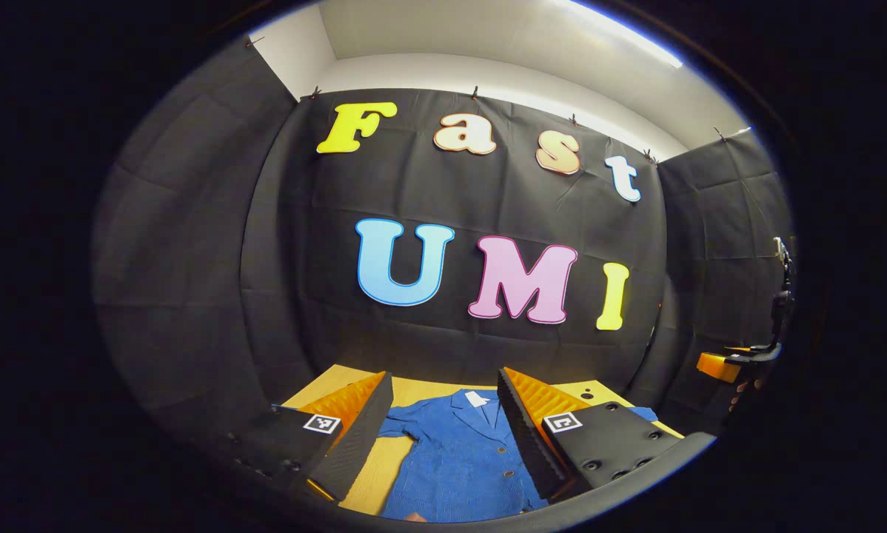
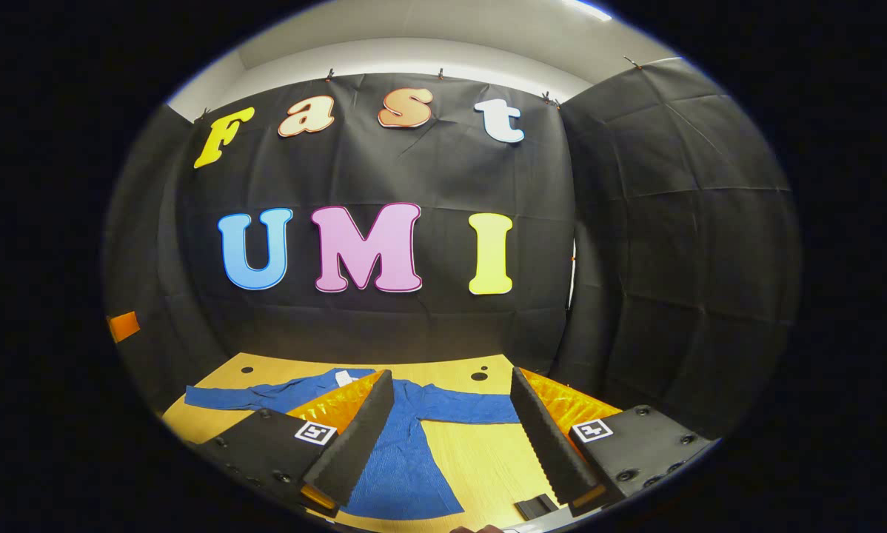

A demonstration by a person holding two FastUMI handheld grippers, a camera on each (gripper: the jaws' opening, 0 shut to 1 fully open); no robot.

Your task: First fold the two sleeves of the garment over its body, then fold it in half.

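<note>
Your left gripper [image 1: 443, 429] was wide open w/ nothing in it, held above the table [image 1: 406, 391] and looking down over the collar and button front of the blue garment [image 1: 458, 459]. Your right gripper [image 2: 451, 429] was also fully spread and empty, held off the table, w/ the garment's right sleeve [image 2: 466, 407] showing between its fingers.

The garment lay flat on the wooden table, collar toward the back wall, both sleeves spread out sideways; in the right gripper view the left sleeve [image 2: 229, 397] reached toward the table's left edge. No fold looked started yet, by my read.

Risks from here, as I judge them:
- Pinching a sleeve too near the shoulder could've dragged the whole body and skewed it.
- Grabbing only the top layer, or too little cloth, could've let the sleeve slip out mid-fold.
- Coming down hard could've jammed the tips on the tabletop.
- A small dark object [image 2: 536, 506] sat near the front edge by your right gripper; the hem might've snagged it on the half-fold.
</note>
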